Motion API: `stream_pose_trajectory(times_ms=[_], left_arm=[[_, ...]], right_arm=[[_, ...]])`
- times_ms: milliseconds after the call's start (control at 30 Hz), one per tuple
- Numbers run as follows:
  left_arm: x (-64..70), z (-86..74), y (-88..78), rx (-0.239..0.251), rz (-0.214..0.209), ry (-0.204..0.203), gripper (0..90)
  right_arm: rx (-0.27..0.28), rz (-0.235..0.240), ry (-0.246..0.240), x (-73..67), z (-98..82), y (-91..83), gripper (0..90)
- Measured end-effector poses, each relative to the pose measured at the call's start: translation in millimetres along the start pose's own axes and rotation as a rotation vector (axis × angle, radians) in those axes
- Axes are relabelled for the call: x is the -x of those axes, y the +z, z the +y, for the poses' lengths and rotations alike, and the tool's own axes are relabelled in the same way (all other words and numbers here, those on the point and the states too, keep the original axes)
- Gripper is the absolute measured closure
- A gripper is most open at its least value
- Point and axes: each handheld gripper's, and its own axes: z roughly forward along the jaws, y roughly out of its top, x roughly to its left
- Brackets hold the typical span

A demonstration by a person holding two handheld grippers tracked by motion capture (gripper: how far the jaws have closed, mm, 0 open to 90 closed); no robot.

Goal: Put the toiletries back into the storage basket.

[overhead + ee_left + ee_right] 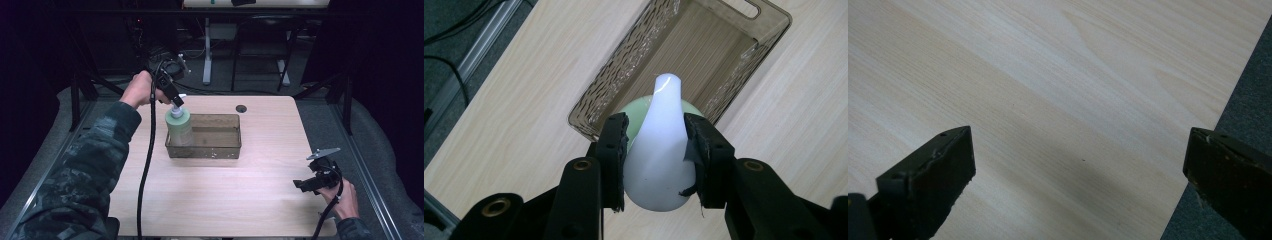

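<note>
High view: left tongs (176, 101) angled down, clamping bottle (179, 127) pump; right tongs (304, 184) level, wide open.

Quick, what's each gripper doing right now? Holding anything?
Left gripper: closed on the white pump top of the green bottle, at the bin.
Right gripper: open, holding nothing, over the table.

Glossy white plastic pump top (659, 150), matt wood-grain table (225, 190), textured clear smoky plastic bin (624, 85).
</note>
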Motion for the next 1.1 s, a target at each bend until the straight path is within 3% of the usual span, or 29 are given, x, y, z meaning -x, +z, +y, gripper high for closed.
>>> stream_pose_trajectory(times_ms=[400, 633, 800, 1100], left_arm=[[-0.5, -1.9, 2.1, 0.035, -0.017, -0.026, 62.2], [-2.3, -5.3, 4.6, 0.093, -0.038, -0.076, 35.5], [-0.2, -8.5, -1.1, 0.131, -0.014, -0.098, 15.9], [3.4, -23.7, -13.3, 0.199, -0.002, -0.125, 0.3]], right_arm=[[0.0, 0.0, -0.002, 0.1, -0.1, -0.5, 0.0], [0.005, 0.001, 0.007, 0.4, -0.7, -1.8, 0.0], [0.01, -0.001, 0.006, 0.7, -0.8, -1.9, 0.0], [0.008, -0.002, 0.005, 0.7, -0.6, -3.1, 0.0]])
